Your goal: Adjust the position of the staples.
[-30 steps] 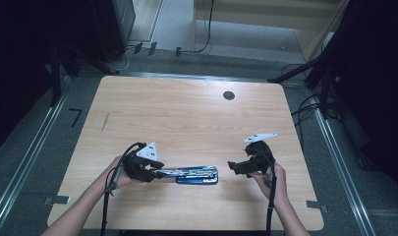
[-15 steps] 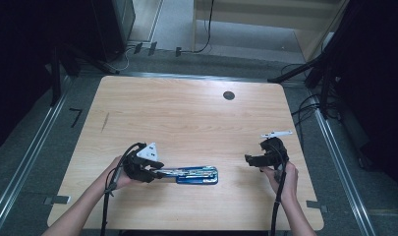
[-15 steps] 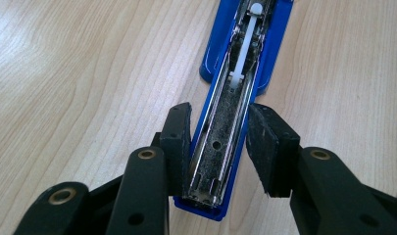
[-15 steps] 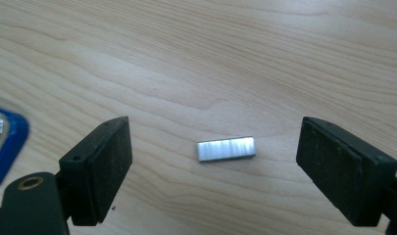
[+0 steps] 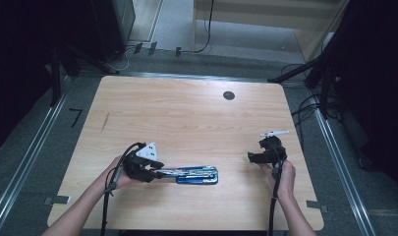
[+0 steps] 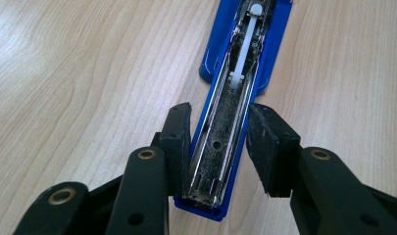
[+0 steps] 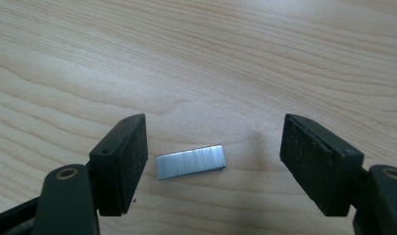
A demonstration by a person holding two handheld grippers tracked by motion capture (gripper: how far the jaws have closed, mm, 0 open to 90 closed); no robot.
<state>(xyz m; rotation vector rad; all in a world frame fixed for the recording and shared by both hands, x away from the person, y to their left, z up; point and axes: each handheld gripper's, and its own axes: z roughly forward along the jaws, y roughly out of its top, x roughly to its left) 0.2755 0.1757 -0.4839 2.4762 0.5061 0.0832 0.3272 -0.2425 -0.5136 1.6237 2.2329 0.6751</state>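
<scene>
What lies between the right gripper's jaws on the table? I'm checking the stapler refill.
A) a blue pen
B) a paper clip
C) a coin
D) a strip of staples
D: the right gripper has its jaws either side of a flat silver strip of staples lying on the table, pads clear of it.

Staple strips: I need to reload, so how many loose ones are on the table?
1. A single staple strip lies flat on the wooden table, between the open jaws of the right hand-held gripper. Others may lie out of view.
</scene>
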